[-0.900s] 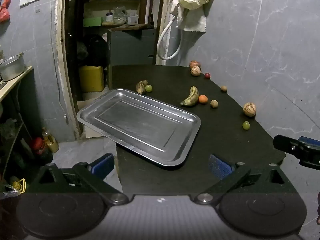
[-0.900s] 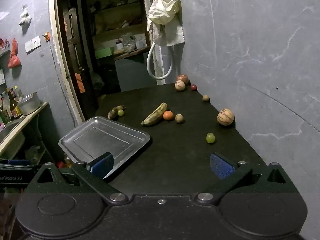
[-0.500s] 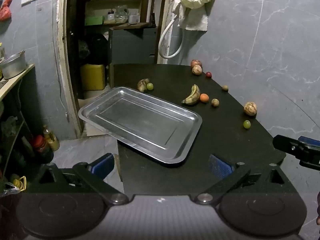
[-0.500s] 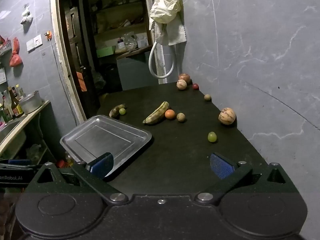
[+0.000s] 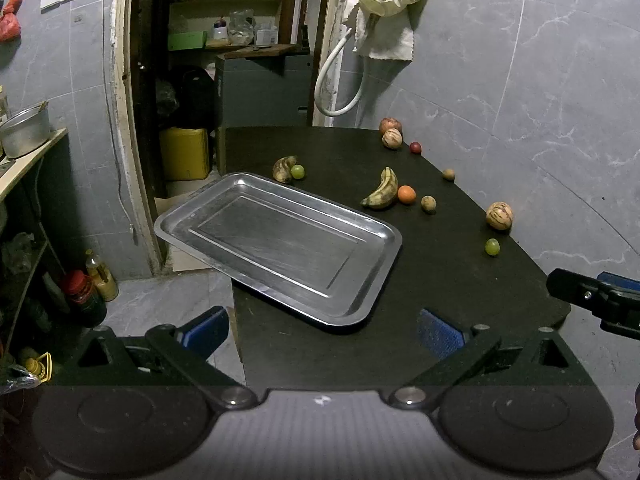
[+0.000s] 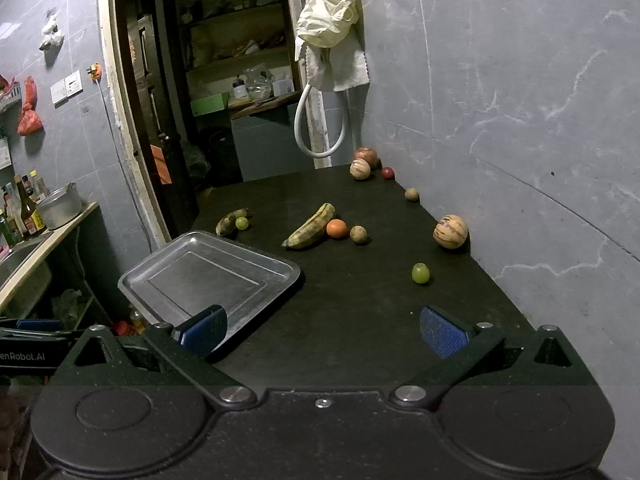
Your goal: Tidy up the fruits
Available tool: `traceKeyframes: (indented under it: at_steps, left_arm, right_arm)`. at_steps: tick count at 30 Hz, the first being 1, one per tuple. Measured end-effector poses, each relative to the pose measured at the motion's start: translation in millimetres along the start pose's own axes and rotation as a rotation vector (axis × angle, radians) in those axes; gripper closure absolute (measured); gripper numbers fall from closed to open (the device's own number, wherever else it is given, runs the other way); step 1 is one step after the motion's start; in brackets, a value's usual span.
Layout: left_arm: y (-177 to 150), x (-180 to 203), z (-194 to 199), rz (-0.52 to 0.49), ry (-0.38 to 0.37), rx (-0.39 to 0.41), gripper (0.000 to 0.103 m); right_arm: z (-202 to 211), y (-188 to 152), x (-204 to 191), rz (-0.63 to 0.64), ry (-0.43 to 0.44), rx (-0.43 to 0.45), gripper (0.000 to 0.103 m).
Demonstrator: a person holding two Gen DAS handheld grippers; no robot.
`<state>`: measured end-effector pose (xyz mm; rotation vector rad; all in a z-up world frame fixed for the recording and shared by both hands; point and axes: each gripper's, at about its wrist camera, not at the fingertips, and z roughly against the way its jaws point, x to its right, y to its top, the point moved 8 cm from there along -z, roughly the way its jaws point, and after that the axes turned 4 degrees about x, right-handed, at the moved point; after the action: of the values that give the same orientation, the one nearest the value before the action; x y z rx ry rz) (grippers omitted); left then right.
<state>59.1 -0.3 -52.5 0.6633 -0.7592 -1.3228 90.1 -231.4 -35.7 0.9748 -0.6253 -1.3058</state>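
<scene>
Ten fruits lie loose on the tabletop (image 6: 360,320) and none is in the tray (image 5: 280,240) yet. Both your left tongs (image 5: 322,328) and right tongs (image 6: 323,330) are spread and pinch nothing.

Your tray's corner at about 9 o'clock overhangs the tabletop edge, so weight dropped there could probably tip it to the floor. The round fruits may roll if you nudge them, and the green grape (image 6: 421,273) and striped melon (image 6: 450,232) at 2 o'clock sit near the wall-side edge.

Count them: two bananas, two green grapes, two striped melons, two small brown fruits, one orange (image 6: 337,228), one small red fruit (image 6: 387,173), plus one reddish fruit (image 6: 365,156) at 12 o'clock, making eleven.
</scene>
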Motion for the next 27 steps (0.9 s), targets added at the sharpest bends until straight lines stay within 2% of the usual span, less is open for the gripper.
traceKeyframes:
  at_steps: [27]
  left_arm:
    - [-5.4, 3.5, -1.8, 0.000, -0.007, -0.017, 0.001]
  right_arm:
    - [1.0, -0.7, 3.2, -0.009, -0.012, -0.007, 0.001]
